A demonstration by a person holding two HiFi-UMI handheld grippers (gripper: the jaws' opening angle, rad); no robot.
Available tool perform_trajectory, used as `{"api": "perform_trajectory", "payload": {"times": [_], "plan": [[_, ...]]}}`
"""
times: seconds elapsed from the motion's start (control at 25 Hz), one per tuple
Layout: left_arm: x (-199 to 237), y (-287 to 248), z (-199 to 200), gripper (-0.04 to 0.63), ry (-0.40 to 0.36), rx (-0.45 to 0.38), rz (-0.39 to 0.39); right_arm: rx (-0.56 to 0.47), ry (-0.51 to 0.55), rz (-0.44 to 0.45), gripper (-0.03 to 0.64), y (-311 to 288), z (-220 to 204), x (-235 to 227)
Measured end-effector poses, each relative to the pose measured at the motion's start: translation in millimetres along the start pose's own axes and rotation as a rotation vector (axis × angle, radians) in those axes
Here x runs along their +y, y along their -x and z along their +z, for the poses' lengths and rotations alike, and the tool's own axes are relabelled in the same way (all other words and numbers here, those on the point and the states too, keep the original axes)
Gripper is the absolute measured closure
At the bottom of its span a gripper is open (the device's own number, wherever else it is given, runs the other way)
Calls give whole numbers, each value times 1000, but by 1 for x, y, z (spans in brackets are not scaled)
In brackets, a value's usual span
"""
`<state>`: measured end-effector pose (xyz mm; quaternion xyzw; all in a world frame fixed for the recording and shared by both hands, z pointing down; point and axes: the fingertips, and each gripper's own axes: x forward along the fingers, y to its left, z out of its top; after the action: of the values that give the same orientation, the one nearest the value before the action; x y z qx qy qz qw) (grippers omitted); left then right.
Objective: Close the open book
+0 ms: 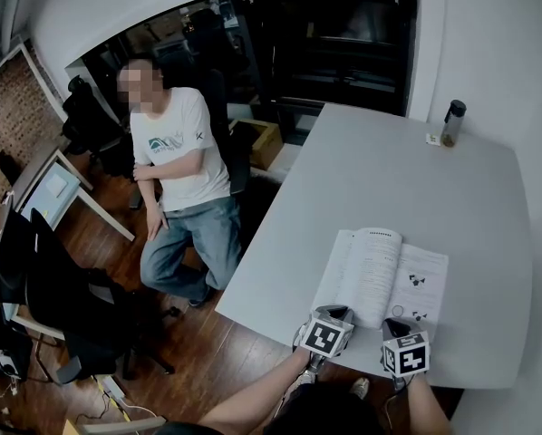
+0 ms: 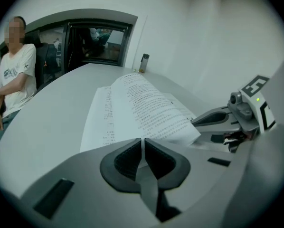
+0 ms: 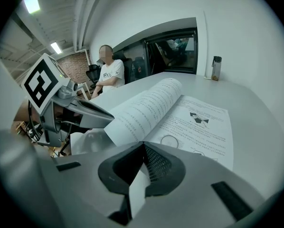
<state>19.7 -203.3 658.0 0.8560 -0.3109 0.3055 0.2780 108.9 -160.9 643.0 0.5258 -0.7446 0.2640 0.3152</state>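
left gripper (image 2: 142, 141): jaws pinched on the lifted pages (image 3: 144, 106), which bow over the spine. open book (image 1: 418, 284) sits by the table's (image 1: 371, 170) near edge, spine running near-to-far. bare tabletop left and beyond; bottle (image 1: 452, 123) well apart. right page flat, text plus diagrams. right gripper (image 3: 143, 145): jaws closed at its near edge.

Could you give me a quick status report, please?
Left tongs and right tongs shut at near edge. Book open, middle pages raised. Nothing blocking; bottle far off.
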Motion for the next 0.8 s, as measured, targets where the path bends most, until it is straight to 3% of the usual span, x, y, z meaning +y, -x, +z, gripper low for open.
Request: {"api": "perform_trajectory", "payload": {"times": [0.36, 0.8], "plan": [[-27, -3, 18, 569, 2, -25, -55, -3, 5, -2, 612, 11, -3, -9], [-83, -6, 64, 569, -44, -140, -177, -92, -54, -74, 612, 41, 2, -46]]}}
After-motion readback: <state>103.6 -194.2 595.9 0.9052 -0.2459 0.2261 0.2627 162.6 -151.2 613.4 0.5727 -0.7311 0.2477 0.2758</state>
